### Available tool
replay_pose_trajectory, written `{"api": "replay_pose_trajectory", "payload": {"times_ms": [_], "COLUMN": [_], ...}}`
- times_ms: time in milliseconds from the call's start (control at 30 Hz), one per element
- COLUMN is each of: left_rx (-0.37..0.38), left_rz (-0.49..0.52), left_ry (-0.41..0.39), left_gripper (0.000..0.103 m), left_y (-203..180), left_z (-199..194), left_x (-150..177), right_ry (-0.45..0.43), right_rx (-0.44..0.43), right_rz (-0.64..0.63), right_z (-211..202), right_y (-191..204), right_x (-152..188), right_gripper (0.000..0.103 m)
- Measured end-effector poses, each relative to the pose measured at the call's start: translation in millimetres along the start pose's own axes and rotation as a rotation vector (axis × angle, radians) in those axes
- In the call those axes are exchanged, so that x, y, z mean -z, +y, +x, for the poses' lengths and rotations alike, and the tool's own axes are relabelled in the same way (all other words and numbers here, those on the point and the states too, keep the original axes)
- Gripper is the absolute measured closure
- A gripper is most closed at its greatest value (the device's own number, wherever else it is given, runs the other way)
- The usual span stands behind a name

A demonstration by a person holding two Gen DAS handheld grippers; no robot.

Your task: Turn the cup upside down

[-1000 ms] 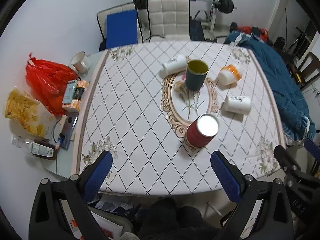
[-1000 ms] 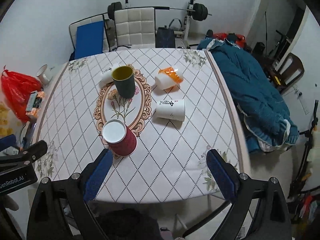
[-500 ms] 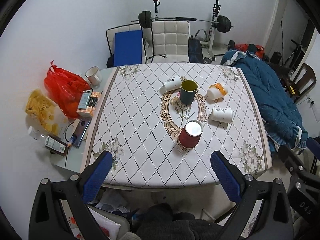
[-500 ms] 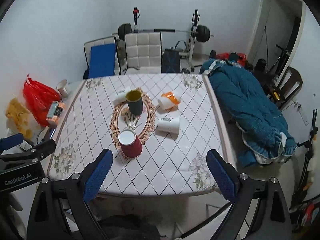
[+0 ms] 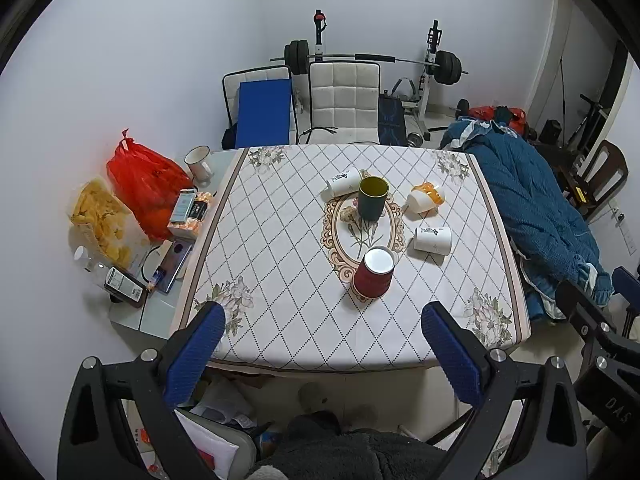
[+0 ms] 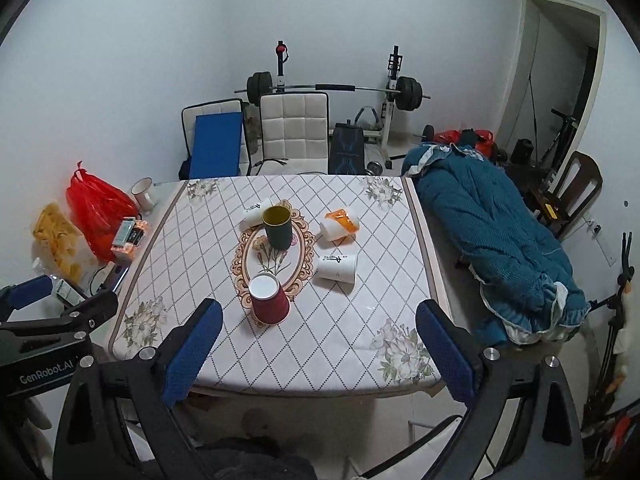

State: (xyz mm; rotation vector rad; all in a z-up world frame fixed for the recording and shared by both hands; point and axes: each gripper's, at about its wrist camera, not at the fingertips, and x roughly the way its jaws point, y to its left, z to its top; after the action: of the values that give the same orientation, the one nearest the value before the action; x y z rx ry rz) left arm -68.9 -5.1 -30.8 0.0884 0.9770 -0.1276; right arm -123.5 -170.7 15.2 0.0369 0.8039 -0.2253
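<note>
A red cup (image 5: 373, 273) stands upside down, white base up, near the front of the table; it also shows in the right wrist view (image 6: 268, 299). A dark green cup (image 5: 372, 197) stands upright, mouth up, behind it, also in the right wrist view (image 6: 278, 226). My left gripper (image 5: 322, 347) is open and empty, held back off the table's front edge. My right gripper (image 6: 318, 350) is open and empty, also well back from the table.
Two white paper cups (image 5: 433, 240) (image 5: 343, 181) and an orange-and-white cup (image 5: 425, 197) lie on their sides on the patterned tablecloth (image 5: 272, 240). A red bag (image 5: 144, 176), a chip bag, a mug and small items sit at the left. Chairs, weights and a blue quilt (image 5: 536, 208) surround the table.
Both grippers have pulled back and up from the table, so the table and cups look smaller. The cups have not moved. Both grippers stay open.
</note>
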Motion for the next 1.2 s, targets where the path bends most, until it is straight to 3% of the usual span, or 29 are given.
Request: {"api": "replay_pose_trajectory", "payload": {"times_ms": [1200], "left_rx": [-0.016], "left_rz": [-0.006], "left_ry": [-0.019], "left_gripper": [0.002], "left_y": [2.3], "left_z": [-14.8], "left_x": [4.3], "right_ry": [0.011], "right_rx": [-0.008], "right_rz": [-0.009], "right_z": [-7.1], "right_y": [-6.6], "right_x": [-3.0], "right_gripper": [0.004]}}
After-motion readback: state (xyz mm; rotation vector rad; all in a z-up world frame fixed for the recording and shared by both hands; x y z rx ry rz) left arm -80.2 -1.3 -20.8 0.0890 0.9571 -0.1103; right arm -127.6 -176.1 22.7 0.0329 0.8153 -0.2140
